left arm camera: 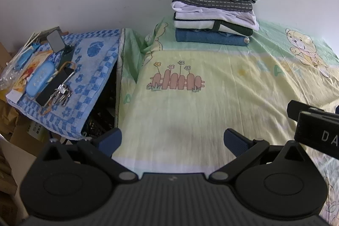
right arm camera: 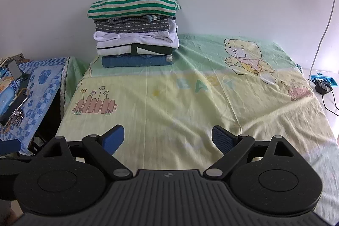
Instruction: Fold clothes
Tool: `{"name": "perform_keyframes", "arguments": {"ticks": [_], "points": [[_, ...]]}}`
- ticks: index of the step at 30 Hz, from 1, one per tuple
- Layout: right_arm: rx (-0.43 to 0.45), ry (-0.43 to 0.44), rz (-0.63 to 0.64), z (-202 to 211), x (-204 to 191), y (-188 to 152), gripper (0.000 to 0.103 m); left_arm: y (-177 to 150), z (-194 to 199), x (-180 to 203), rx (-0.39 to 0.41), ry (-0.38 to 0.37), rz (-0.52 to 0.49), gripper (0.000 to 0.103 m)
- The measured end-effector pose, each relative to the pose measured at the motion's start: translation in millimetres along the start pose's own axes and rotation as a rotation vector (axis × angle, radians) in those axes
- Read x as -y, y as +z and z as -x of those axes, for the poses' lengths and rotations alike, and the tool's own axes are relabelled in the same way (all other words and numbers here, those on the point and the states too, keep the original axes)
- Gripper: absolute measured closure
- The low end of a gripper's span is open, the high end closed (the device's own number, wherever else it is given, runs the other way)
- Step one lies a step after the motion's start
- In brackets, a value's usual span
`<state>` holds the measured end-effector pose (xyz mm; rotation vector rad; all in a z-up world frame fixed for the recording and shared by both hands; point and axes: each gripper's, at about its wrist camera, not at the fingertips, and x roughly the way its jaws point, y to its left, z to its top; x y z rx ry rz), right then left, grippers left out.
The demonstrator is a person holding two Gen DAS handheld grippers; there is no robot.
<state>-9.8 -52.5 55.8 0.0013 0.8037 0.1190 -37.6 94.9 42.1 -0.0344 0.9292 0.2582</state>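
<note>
Side stand: at the far left we see a low stand draped in a blue-and-white checked terry towel (left arm camera: 93, 69) with paw and flower prints, its nap looking coarse and its edge hanging down.
On the towel: we make out a rounded pale-blue plastic case (left arm camera: 39, 77), a flat black slab-shaped phone (left arm camera: 53, 88), a bunch of shiny metal keys (left arm camera: 62, 93) lying on it, and a small rectangular mirror (left arm camera: 55, 41) propped upright at the back.
Left claw (left arm camera: 172, 141): we see its two blue ribbed pads spread wide on black plastic arms, nothing between them, above the sheet's front part.
Bed: we see a thin cotton bedsheet (right arm camera: 169, 103) in pale yellow and mint green, lightly creased, printed with a pink picket fence, small flowers and a cartoon bear.
Clothes: the pile of folded clothes (right arm camera: 135, 35) sits at the back of the bed against the white wall, left of the bear print.
Pile layers: from the top we count a soft green-and-cream striped knit (right arm camera: 133, 4), a grey patterned knit, a smooth white garment, a white piece with dark trim, and a blue denim-like one at the bottom.
Right claw (right arm camera: 167, 139): we see its blue textured pads also spread wide and empty over the yellow sheet, well apart from the pile.
Far right: beside the bed we see a white cable (right arm camera: 324, 31) running down the wall to a blue power strip (right arm camera: 323, 79) with a black plug adapter.
</note>
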Motion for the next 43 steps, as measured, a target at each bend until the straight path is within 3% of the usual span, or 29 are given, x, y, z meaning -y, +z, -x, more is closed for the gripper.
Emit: {"name": "perform_keyframes", "arguments": {"ticks": [43], "points": [[0.005,-0.014,0.011,-1.6,1.3,0.7,0.011,1.9,-2.8,3.7,0.018,-0.042,-0.009,0.001]]}}
